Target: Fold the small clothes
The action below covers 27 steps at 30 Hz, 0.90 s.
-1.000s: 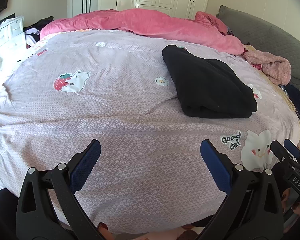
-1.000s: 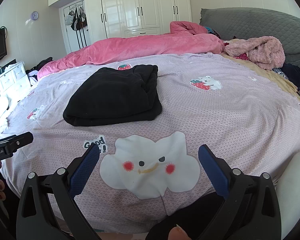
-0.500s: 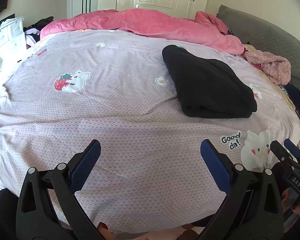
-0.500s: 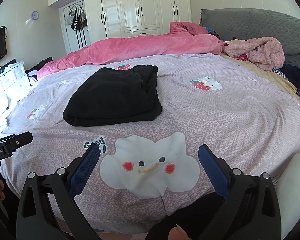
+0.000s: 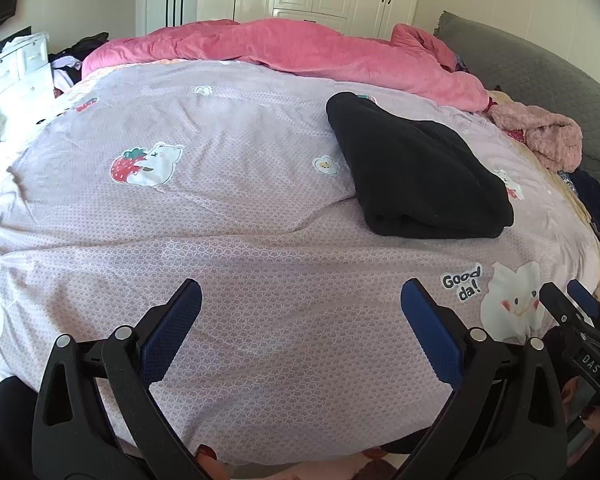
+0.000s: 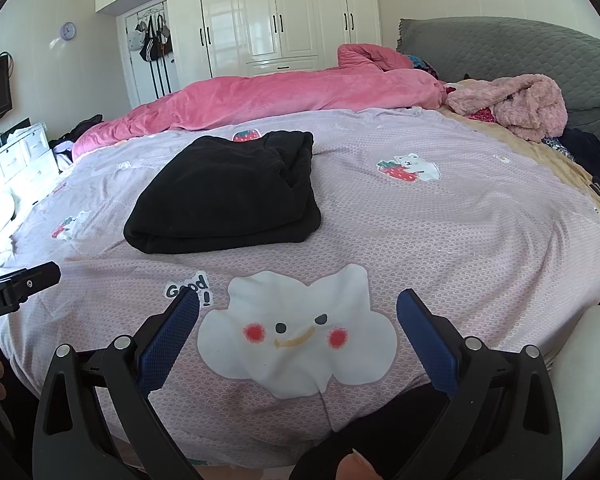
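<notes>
From the foot of the bed, nothing has shifted over the last second: both views match the earlier ones, so the person seems to be pausing, not working.

Far left, a white drawer unit (image 5: 10, 68) stands against the wall beside the bed (image 5: 240, 208), whose lilac cover is printed with strawberries and bears. The left gripper (image 5: 300, 316) hovers low over the near edge of the cover, jaws spread wide and empty, nothing between its blue pads (image 5: 172, 332).

Further right lies the black garment (image 5: 412, 176), already folded into a thick, tidy rectangle, resting flat on the cover and well apart from both grippers. Behind it a pink duvet (image 5: 300, 52) is heaped along the far side.

To the right again, the right gripper (image 6: 298, 320) hangs over the white cloud face printed on the cover, its jaws wide and holding nothing too. At the far right a fluffy pink garment (image 6: 516, 108) sits crumpled near the grey headboard (image 6: 500, 48), with some dark clothes (image 6: 588, 156) beside it.

With the black piece folded and both grippers idle and clear, I judge this fold finished. The next sensible step would be to reach for an unfolded item, probably from that right-hand pile.
</notes>
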Motion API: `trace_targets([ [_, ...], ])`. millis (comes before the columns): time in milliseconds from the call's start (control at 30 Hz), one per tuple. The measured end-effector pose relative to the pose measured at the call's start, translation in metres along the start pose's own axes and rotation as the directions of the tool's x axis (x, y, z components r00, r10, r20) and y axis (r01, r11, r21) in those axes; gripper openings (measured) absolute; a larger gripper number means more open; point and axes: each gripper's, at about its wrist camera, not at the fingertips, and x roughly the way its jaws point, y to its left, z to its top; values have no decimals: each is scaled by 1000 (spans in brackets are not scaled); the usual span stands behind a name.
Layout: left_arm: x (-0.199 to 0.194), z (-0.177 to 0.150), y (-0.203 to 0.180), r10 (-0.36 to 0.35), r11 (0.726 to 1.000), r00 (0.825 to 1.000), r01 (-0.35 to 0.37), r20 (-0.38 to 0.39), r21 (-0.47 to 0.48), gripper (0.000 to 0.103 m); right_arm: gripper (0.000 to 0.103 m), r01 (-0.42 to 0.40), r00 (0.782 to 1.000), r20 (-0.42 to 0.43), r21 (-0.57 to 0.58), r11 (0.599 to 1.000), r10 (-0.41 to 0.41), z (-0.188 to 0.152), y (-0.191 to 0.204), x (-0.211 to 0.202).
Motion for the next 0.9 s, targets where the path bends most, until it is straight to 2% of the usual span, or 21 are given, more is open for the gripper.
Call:
trace_targets([
  [267,-1,0,-1,-1,1000,1000,1,2,8,94,99,5,1000,4,4,1000,-5,0,-1,0],
  [400,-3,1,1,-33,999,999,33,18,13,94,99,13,1000,8,20,1000,-13,0,-3,-2],
  [500,-6,4,8,-21,1000,999,21,30,7,94,99,42,999,20,41,998,-43,3,-8,-6],
  [633,-12,9,35,24,999,998,-21,57,-45,94,99,144,987,57,83,986,-149,9,-27,-20],
  [733,-20,18,70,57,992,995,-46,88,-118,94,99,227,968,72,157,961,-240,11,-61,-36],
  [800,-24,28,108,113,977,989,-94,93,-192,94,99,295,947,63,216,931,-315,10,-96,-46],
  [867,-26,37,146,183,955,981,-160,69,-250,94,99,386,911,39,267,883,-410,4,-135,-56],
  [900,-27,40,170,217,939,975,-193,55,-285,94,99,440,885,15,292,849,-464,0,-157,-60],
])
